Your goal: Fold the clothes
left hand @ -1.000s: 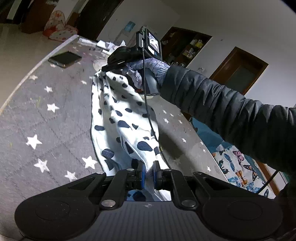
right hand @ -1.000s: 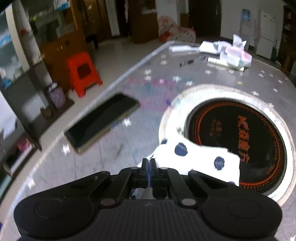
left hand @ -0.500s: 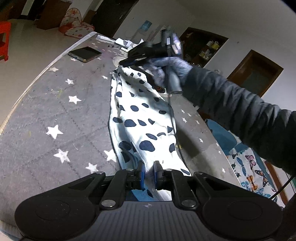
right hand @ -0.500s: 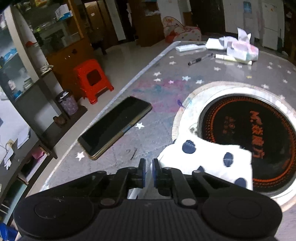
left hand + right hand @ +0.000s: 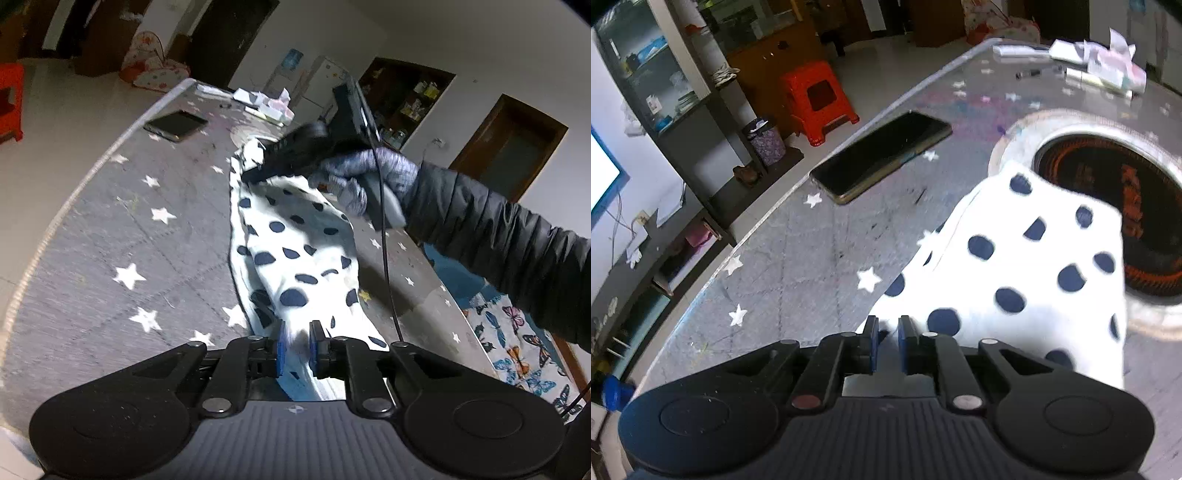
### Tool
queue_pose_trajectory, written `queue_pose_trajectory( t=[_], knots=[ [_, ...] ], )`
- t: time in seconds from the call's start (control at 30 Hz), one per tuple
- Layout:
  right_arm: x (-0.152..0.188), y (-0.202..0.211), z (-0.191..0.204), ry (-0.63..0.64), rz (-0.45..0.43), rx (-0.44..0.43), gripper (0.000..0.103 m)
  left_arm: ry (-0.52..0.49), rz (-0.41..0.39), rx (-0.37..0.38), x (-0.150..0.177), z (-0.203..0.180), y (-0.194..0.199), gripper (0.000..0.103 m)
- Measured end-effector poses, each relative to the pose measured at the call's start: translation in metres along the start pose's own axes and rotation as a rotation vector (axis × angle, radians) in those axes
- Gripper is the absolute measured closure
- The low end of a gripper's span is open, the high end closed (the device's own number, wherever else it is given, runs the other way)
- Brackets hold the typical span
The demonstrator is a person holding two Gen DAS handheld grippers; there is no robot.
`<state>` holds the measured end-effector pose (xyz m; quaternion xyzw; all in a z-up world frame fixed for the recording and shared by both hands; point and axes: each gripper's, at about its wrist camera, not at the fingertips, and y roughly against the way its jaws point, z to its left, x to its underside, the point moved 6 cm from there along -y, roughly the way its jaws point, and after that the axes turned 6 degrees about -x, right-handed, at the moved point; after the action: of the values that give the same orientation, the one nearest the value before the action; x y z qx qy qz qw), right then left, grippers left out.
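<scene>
Orange lettering on the round cooktop [image 5: 1115,206] is too blurred to read.

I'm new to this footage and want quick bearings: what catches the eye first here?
A white garment with dark spots lies stretched along the grey star-print table. The left gripper is at its near end, the right gripper at the far end. A black phone lies near the table's edge.

Soft spotted cloth garment [image 5: 295,258], glossy glass phone [image 5: 882,157], matt plastic tongs [image 5: 886,334]

Both your wrist cameras look down along their fingers, close over the spotted cloth [image 5: 295,258] [image 5: 1015,266] and phone [image 5: 175,124] [image 5: 882,157].
</scene>
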<state>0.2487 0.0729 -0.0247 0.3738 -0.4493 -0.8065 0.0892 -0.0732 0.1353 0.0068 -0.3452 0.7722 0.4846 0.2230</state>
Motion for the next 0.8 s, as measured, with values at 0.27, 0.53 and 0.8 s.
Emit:
queue_pose_trajectory(
  t=[0.27, 0.53, 0.8],
  knots=[
    [-0.002, 0.004, 0.01, -0.026, -0.084, -0.037, 0.103, 0.002, -0.059, -0.051, -0.018, 0.011, 0.009, 0.084],
    [-0.005, 0.018, 0.014, -0.015, -0.098, -0.072, 0.1, -0.035, -0.084, -0.053, -0.043, 0.002, -0.009, 0.076],
    [0.019, 0.08, -0.026, -0.019, -0.13, 0.027, 0.094, -0.112, -0.047, -0.028, -0.071, -0.017, -0.056, 0.076]
  ],
)
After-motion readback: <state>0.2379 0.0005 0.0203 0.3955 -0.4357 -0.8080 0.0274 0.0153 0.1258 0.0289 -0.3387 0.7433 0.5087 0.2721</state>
